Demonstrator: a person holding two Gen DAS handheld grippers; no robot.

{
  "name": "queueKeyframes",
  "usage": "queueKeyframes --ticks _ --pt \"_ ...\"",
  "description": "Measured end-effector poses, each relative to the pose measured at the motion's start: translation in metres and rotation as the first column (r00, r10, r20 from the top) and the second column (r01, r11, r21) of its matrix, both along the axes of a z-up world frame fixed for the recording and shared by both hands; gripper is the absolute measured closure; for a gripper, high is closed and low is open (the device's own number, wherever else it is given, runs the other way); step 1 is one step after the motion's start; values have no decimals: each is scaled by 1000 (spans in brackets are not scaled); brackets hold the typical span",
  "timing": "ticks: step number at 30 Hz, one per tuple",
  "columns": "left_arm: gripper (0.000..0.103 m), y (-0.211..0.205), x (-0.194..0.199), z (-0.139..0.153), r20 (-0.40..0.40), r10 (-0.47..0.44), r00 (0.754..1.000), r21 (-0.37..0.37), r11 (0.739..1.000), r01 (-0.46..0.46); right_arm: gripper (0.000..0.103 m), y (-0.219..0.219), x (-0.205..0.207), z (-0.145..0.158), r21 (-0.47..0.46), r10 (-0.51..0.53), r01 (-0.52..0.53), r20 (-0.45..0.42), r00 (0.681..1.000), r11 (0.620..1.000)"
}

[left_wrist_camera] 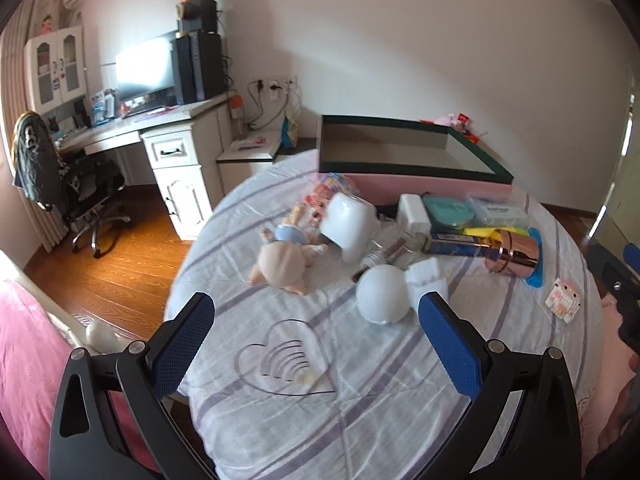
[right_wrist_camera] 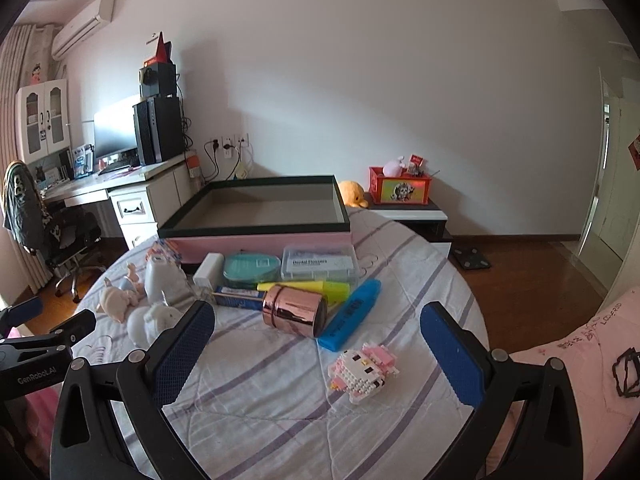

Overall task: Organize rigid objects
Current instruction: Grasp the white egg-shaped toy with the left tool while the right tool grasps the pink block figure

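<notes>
A pink box with a dark green rim [left_wrist_camera: 404, 166] [right_wrist_camera: 256, 236] stands open and empty at the far side of the round cloth-covered table [left_wrist_camera: 304, 380] [right_wrist_camera: 256, 392]. In front of it lie a rose-gold can [left_wrist_camera: 514, 254] [right_wrist_camera: 294, 314], a blue marker [right_wrist_camera: 350, 320], a yellow marker [right_wrist_camera: 320, 289], a teal round tin [right_wrist_camera: 250, 268], a clear floss box [right_wrist_camera: 318, 266], a white globe [left_wrist_camera: 382, 294], a white jar [left_wrist_camera: 348, 226], a doll [left_wrist_camera: 282, 258] and a pink-white brick cat [right_wrist_camera: 360, 370] [left_wrist_camera: 564, 300]. My left gripper [left_wrist_camera: 316, 344] is open above the cloth near the globe. My right gripper [right_wrist_camera: 316, 352] is open around the brick cat.
A white desk [left_wrist_camera: 168, 128] with monitor and an office chair [left_wrist_camera: 60, 184] stand at the left on the wooden floor. A nightstand [right_wrist_camera: 412, 210] with a red box is behind the table. Pink bedding [left_wrist_camera: 28, 372] [right_wrist_camera: 580, 380] borders the table's near sides.
</notes>
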State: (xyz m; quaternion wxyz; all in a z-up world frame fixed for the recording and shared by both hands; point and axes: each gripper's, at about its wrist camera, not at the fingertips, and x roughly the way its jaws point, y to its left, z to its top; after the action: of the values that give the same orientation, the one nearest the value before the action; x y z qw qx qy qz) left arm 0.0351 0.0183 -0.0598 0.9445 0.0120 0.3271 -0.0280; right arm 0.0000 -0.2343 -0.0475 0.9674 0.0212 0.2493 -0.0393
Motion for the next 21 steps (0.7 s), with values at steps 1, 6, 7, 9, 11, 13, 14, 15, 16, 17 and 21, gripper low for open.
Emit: queueKeyframes --ticks 1,6,7,9,11,13,14,15,16,17,21 --pt "0 -6 3 -2 -3 -14 1000 6 1000 14 0 -1 3 -4 -1 1 -1 -8 1000 1000" --pt "0 -34 23 -17 -58 -50 997 27 998 52 0 -14 14 -21 5 -10 10 -46 999 1000" --pt "0 -38 28 -22 -74 -55 996 29 998 57 0 -17 17 -24 9 -13 14 -53 999 1000" --pt "0 -44 38 -31 -109 -55 993 29 998 59 0 -22 21 -30 16 -20 21 -67 998 1000" --pt "0 -45 48 -38 -144 -48 988 17 999 51 0 -28 25 -34 20 -21 23 -79 997 1000" --pt "0 -43 59 -46 -188 -45 981 -30 999 40 0 -33 29 -39 25 -23 26 -93 995 999" --pt "0 -42 63 -49 -205 -44 978 -48 998 35 0 -34 31 -41 28 -23 26 -99 995 999" --pt "1 -42 67 -53 -225 -43 973 -58 998 31 0 -37 36 -45 30 -23 26 -108 994 999" --pt "7 -42 68 -55 -227 -53 972 -67 997 39 0 -38 39 -47 31 -22 26 -115 993 999" --pt "15 -43 68 -56 -224 -63 972 -71 996 48 0 -40 43 -49 30 -24 27 -124 992 999" --pt "31 -53 63 -55 -184 -95 978 -40 995 89 0 -43 51 -58 29 -28 33 -157 987 999"
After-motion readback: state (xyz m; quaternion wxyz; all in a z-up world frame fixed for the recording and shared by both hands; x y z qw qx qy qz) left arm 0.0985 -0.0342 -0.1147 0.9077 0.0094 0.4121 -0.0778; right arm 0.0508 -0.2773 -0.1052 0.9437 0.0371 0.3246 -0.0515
